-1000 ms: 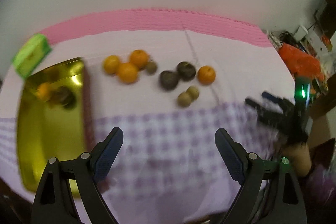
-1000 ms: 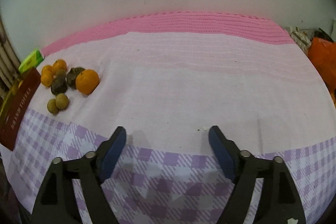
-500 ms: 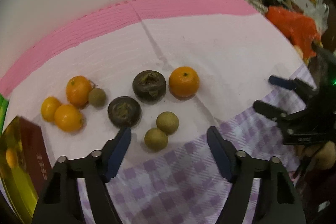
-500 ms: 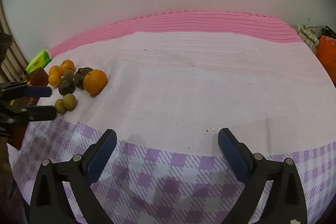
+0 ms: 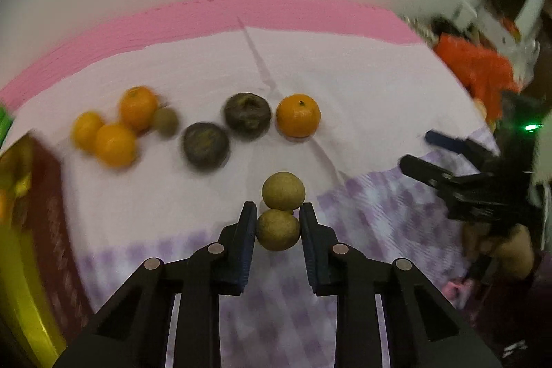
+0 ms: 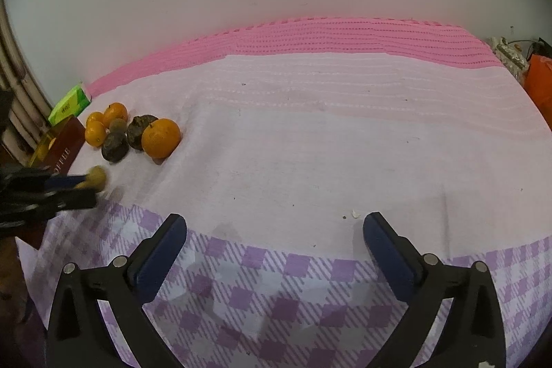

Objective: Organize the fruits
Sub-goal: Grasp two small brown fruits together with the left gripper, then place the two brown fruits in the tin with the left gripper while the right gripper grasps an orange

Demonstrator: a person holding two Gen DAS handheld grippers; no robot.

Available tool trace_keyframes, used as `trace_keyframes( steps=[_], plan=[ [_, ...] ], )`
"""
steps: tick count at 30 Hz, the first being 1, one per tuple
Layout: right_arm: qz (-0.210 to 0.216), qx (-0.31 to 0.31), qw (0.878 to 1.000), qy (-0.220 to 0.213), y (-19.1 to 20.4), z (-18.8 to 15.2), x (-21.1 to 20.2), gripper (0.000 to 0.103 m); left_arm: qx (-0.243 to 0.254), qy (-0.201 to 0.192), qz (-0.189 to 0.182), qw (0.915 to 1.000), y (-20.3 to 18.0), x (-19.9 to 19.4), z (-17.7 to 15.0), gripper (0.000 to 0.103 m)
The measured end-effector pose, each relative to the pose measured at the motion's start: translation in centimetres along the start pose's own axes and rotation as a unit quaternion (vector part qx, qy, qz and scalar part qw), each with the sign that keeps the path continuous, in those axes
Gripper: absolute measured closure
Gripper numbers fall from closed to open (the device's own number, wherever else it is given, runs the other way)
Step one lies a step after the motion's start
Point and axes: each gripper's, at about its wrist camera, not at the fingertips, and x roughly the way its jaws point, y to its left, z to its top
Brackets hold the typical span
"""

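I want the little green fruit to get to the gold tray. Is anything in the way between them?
Nothing stands on the cloth between them. The left gripper has just closed its jaws on the little green fruit. The gold tray lies off to the left, its dark red wall on the near side. The twin fruit touches the held one behind.

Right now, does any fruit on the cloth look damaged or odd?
Yes. Two dark fruits beside the big orange look wrinkled and sunken on top, perhaps overripe. Motion blur prevents certainty. The other fruits look sound.
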Motion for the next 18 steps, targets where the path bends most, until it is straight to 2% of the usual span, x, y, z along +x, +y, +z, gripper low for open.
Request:
trace_keyframes(
  steps=[2, 6, 11, 14, 16, 18],
  plan=[
    [0.004, -0.010, 1.000, -0.008, 0.6, 0.2, -0.5, 0.002, -0.022, -0.024, 0.007, 0.9994, 0.6, -2.8, -1.0, 0.077],
    [0.076, -0.045, 0.996, -0.025, 3.9, 1.9, -1.8, 0.008, -0.062, -0.067, 0.027, 0.9955, 2.5, -8.0, -2.4, 0.077],
    [0.195, -0.139, 0.971, -0.017, 12.2, 5.7, -1.7, 0.009, -0.112, -0.102, 0.041, 0.9877, 5.6, -12.1, -3.3, 0.077],
    [0.250, -0.166, 0.954, 0.008, 16.8, 7.5, 0.6, 0.023, -0.144, -0.124, 0.049, 0.9805, 7.6, -14.1, -4.1, 0.077],
    [0.251, -0.184, 0.950, 0.023, 19.1, 7.8, 2.1, 0.042, -0.152, -0.133, 0.058, 0.9776, 8.5, -15.0, -4.6, 0.077],
    [0.241, -0.196, 0.949, 0.045, 21.2, 8.1, 4.5, 0.049, -0.155, -0.142, 0.070, 0.9752, 9.1, -15.6, -5.0, 0.077]
  ],
)
